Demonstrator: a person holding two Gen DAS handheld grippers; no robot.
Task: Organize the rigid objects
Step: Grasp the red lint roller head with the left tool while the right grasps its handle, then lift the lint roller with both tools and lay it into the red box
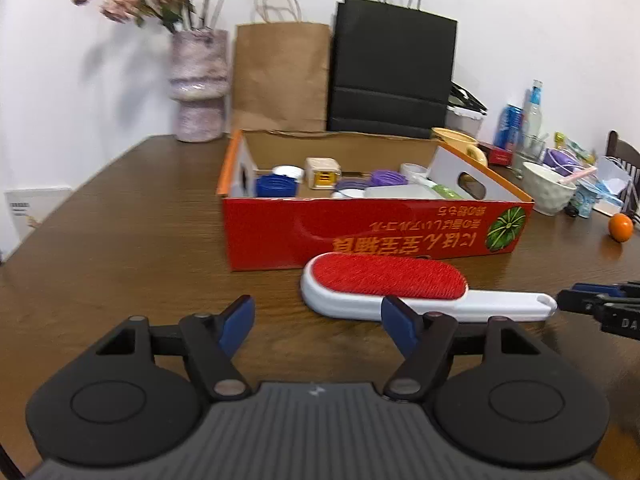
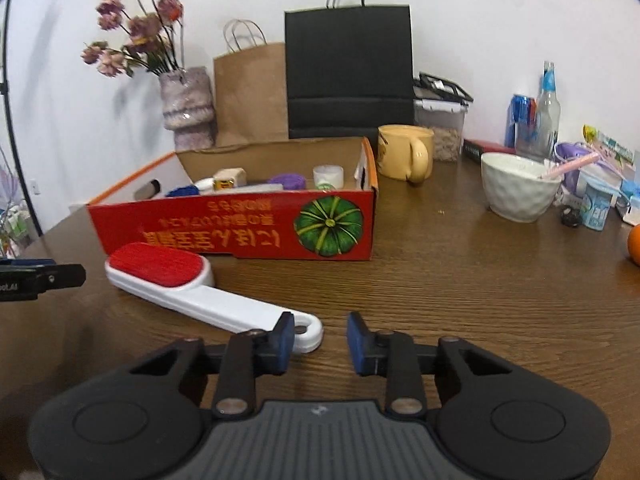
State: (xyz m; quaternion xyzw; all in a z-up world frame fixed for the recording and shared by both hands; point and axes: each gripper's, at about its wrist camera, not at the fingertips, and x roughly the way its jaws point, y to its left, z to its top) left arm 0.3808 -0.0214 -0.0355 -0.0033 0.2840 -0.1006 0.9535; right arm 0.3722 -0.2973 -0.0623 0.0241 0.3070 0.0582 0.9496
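1. Since the box (image 1: 360,224) already holds small items, the brush (image 1: 384,284) lying on the table (image 1: 120,240) just before its red front looks like my next piece to stow.
2. My left gripper (image 1: 318,326) stands part open and empty, its right finger overlapping the brush's near edge.
3. My right gripper (image 2: 316,344) is narrowly parted, empty, the handle's tip just behind its left finger.

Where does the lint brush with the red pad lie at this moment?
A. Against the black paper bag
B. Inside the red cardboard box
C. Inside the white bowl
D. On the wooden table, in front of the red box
D: the lint brush lies flat on the wooden table, just in front of the red box.
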